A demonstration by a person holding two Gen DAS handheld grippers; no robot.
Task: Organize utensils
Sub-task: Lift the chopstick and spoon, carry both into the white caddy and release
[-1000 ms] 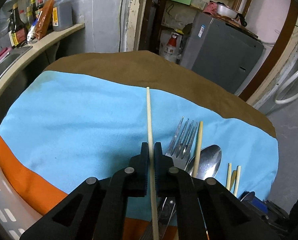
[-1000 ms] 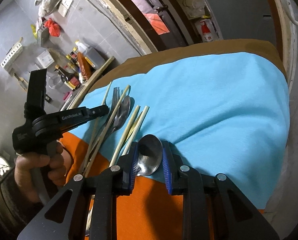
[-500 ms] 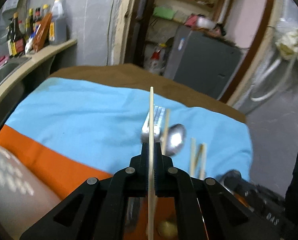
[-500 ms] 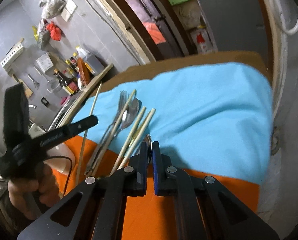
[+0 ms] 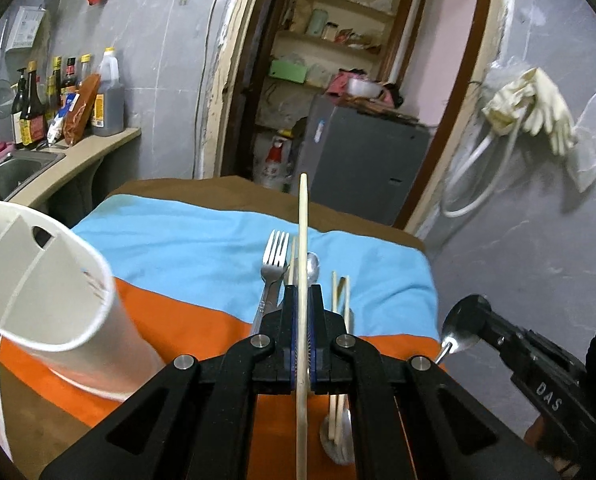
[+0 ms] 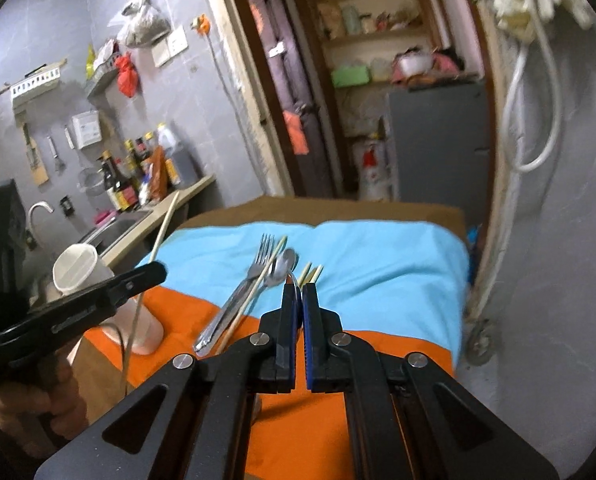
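My left gripper (image 5: 300, 292) is shut on a pale chopstick (image 5: 303, 240) and holds it above the table; it also shows in the right wrist view (image 6: 160, 270). My right gripper (image 6: 299, 292) is shut on a metal spoon (image 5: 463, 326), seen edge-on between its pads (image 6: 294, 280), lifted off the cloth. A white divided utensil holder (image 5: 46, 280) stands at the left, also in the right wrist view (image 6: 76, 268). Forks (image 5: 276, 256), a spoon (image 5: 313, 268) and chopsticks (image 5: 339, 292) lie on the blue and orange cloth.
A counter with a sink (image 5: 14, 164) and sauce bottles (image 5: 70, 96) runs along the left. A grey cabinet (image 5: 361, 160) stands behind the table. The table's brown far edge (image 5: 218, 186) borders the doorway.
Both grippers have risen off the table. The left lifted the chopstick, bringing the white holder into view. The right closed on the spoon and lifted it.
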